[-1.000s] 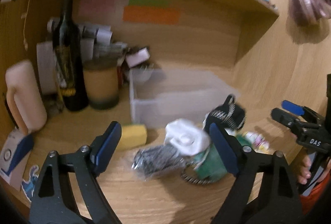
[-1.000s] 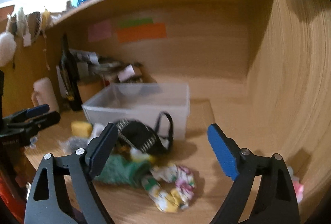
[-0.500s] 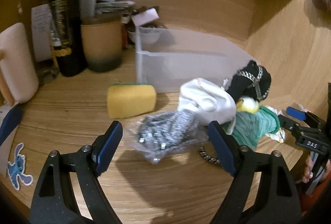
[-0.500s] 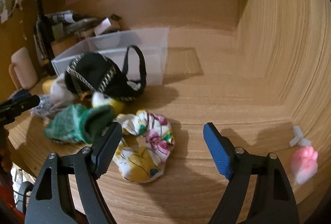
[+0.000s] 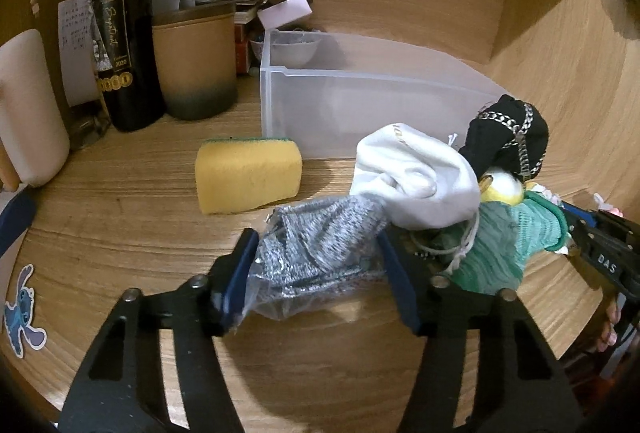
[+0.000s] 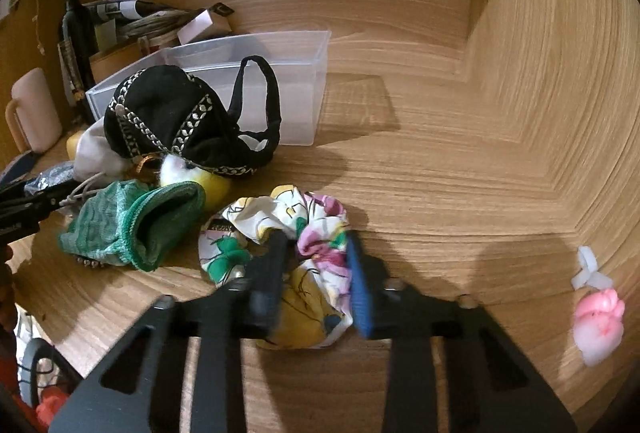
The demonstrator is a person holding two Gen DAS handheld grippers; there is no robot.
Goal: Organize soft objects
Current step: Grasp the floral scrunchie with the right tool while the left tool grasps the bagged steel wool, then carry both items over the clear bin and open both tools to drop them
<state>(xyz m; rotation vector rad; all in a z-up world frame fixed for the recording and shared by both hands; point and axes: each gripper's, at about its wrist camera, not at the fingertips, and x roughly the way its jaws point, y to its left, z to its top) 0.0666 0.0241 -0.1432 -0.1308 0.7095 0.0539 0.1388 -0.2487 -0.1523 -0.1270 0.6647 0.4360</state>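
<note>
Grey knit item [image 5: 320, 237] (bagged), half under white cloth [image 5: 416, 177]

A heap of soft goods, from the grey bagged cloth [image 5: 320, 245] to the black cap [image 6: 176, 117], blocks the near side of the clear bin [image 6: 280, 73]. The bin's open top and the bare desk [image 6: 460, 201] to its right allow passage. A bottle [image 5: 120, 33] and pot [image 5: 194, 65] crowd the far left.
</note>
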